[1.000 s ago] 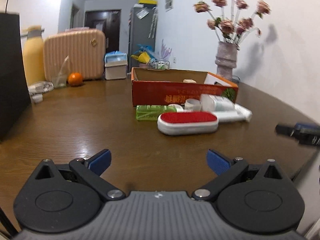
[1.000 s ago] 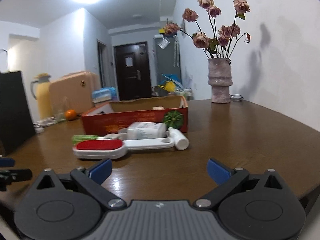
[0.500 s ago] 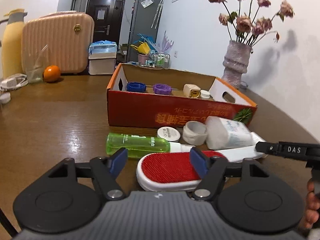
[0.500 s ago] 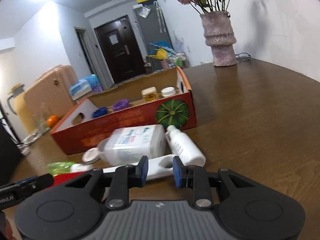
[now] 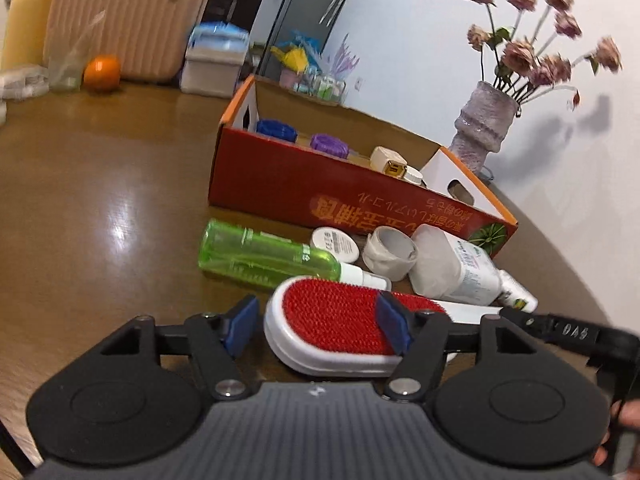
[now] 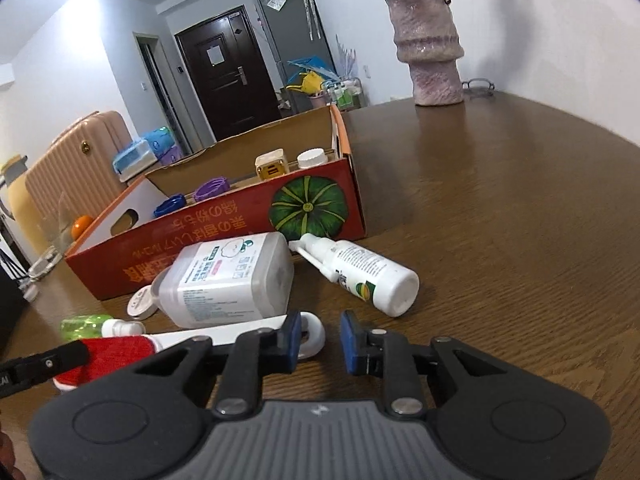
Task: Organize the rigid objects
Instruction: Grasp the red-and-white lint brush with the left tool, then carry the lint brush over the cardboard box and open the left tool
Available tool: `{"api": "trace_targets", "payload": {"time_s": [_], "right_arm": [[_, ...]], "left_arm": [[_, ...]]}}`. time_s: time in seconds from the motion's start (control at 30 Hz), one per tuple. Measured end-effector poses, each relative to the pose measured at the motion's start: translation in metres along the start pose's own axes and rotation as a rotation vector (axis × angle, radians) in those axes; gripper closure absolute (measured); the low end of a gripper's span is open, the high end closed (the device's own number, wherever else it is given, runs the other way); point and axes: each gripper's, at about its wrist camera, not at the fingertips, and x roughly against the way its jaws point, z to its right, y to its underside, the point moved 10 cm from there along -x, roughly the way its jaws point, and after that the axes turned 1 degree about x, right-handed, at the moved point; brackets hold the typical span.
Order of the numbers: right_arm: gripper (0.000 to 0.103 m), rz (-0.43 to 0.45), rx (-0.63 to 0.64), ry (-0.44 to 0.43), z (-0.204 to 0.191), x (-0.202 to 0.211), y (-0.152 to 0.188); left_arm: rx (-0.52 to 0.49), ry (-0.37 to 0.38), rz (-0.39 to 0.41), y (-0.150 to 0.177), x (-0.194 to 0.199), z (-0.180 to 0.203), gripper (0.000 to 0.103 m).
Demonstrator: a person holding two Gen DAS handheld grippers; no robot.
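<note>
Left wrist view: both grippers, wide apart a second ago, are now closing on the lint brush (image 5: 340, 322) lying before the cardboard box (image 5: 304, 188) — left gripper (image 5: 318, 326) half-narrowed around its red head, right gripper (image 6: 320, 340) nearly shut at its white handle (image 6: 240, 334), so a two-handed lift is beginning

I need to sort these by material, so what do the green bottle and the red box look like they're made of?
The green bottle looks like clear, glossy plastic: light passes through it. The red box looks like printed cardboard with a matte finish: its inner walls are plain brown.

Three bottles (image 6: 232, 276), one red lint brush (image 5: 336, 320), one cardboard box (image 5: 304, 184), one vase (image 5: 484, 120), one orange (image 5: 102, 73)
</note>
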Motion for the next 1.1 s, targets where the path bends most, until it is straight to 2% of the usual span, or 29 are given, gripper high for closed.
{"api": "trace_targets", "payload": {"time_s": [0.17, 0.23, 0.37, 0.53, 0.73, 0.87, 0.97, 1.1], "right_arm": [[0.083, -0.015, 0.027, -0.030, 0.000, 0.002, 0.001], [0.090, -0.022, 0.010, -0.066, 0.002, 0.001, 0.000], [0.091, -0.047, -0.065, -0.141, 0.008, 0.001, 0.000], [0.092, -0.038, -0.027, -0.092, -0.004, 0.015, 0.009], [0.092, 0.065, -0.045, -0.111, -0.020, 0.070, 0.022], [0.092, 0.190, -0.016, -0.086, -0.032, 0.123, 0.029], [0.092, 0.273, 0.032, -0.054, -0.045, 0.157, 0.037], [0.092, 0.318, 0.052, -0.041, -0.059, 0.193, 0.051]], "left_arm": [[0.048, 0.037, -0.010, 0.003, -0.002, -0.003, 0.039], [0.051, 0.041, -0.013, 0.004, -0.001, -0.003, 0.040], [0.053, 0.038, -0.004, 0.007, 0.007, -0.002, 0.042], [0.014, 0.019, 0.057, 0.012, 0.040, 0.002, 0.044], [-0.071, 0.062, 0.212, 0.014, 0.104, 0.014, 0.044], [-0.111, 0.112, 0.298, 0.027, 0.148, 0.024, 0.044], [-0.126, 0.125, 0.346, 0.035, 0.175, 0.026, 0.044], [-0.160, 0.131, 0.400, 0.041, 0.210, 0.029, 0.043]]}}
